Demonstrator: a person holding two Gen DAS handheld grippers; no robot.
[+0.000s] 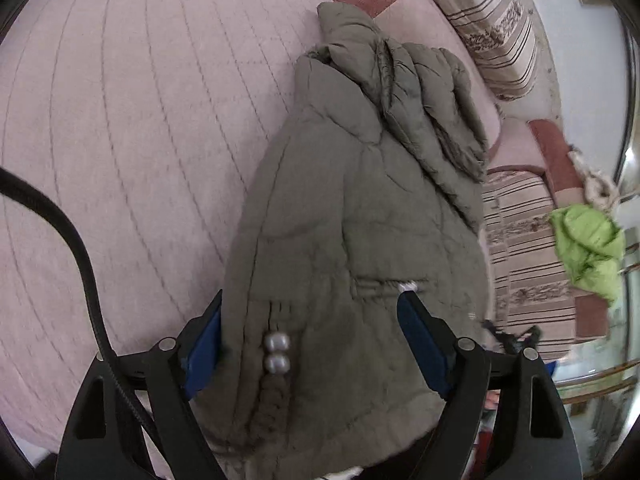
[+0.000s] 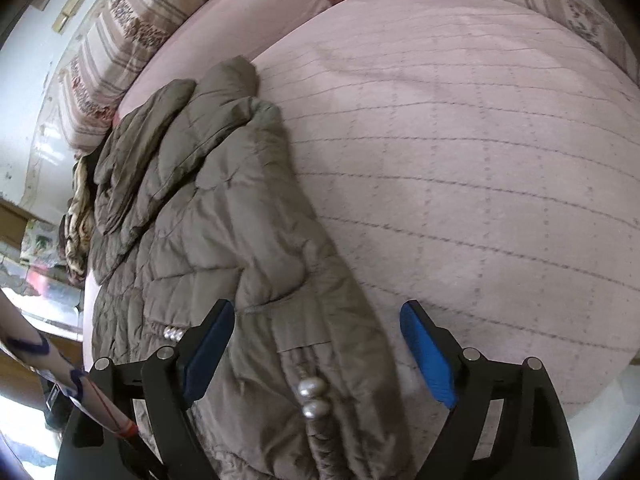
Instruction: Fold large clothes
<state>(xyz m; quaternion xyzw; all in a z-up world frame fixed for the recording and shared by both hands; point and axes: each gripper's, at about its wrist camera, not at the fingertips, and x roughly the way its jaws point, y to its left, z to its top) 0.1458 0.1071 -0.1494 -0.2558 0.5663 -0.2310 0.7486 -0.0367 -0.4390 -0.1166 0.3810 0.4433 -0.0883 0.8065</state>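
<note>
A puffy olive-grey quilted jacket (image 1: 360, 200) lies folded lengthwise on a pink quilted bedspread (image 1: 140, 120), its hood end pointing away. Its near hem carries two pearl beads (image 1: 276, 354) on a braided cord. My left gripper (image 1: 312, 300) hangs over this hem with its blue pads spread wide and the jacket's width between them, not pinched. In the right wrist view the jacket (image 2: 208, 208) runs up the left side. My right gripper (image 2: 318, 306) stands open above its right edge and the beads (image 2: 310, 398), with its right pad over the bare bedspread (image 2: 460, 160).
Striped cushions (image 1: 492, 20) line the wall behind the jacket and also show in the right wrist view (image 2: 120, 28). A bright green garment (image 1: 588, 244) lies at the right. A black cable (image 1: 80, 248) loops on the left. A patterned cloth (image 2: 78, 216) is bunched beside the jacket.
</note>
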